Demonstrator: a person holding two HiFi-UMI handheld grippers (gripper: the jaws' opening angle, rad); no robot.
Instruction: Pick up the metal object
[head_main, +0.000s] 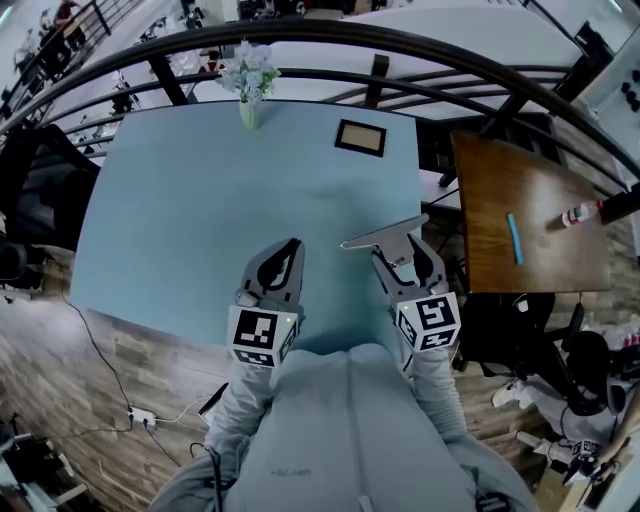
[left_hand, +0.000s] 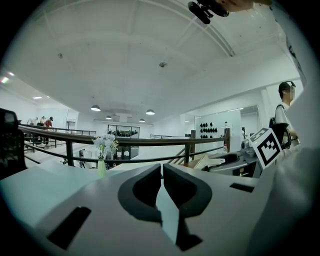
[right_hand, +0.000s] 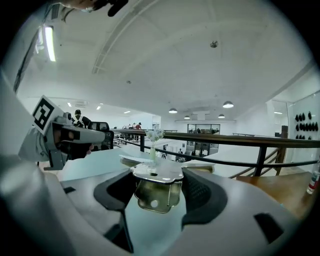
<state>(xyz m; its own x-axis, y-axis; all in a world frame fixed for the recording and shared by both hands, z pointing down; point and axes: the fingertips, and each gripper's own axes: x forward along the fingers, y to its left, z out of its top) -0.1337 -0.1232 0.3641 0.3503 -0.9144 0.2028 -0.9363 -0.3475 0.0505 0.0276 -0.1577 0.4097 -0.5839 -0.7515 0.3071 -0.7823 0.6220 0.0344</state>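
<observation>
The metal object (head_main: 378, 237) is a flat, bent steel bracket with holes, held up above the light blue table (head_main: 200, 220). My right gripper (head_main: 402, 252) is shut on it. In the right gripper view the bracket (right_hand: 156, 173) sits crosswise between the dark pads, its flat plate on top and a folded tab hanging below. My left gripper (head_main: 289, 250) hovers beside it on the left, jaws together with nothing between them. In the left gripper view its fingertips (left_hand: 150, 176) meet, pointing out over the table towards a railing.
A small vase of flowers (head_main: 247, 82) and a dark framed plaque (head_main: 360, 137) stand at the table's far edge. On the right is a brown wooden table (head_main: 500, 180) with a blue strip (head_main: 514, 238) and a bottle (head_main: 580, 213). A black railing (head_main: 400, 45) runs behind.
</observation>
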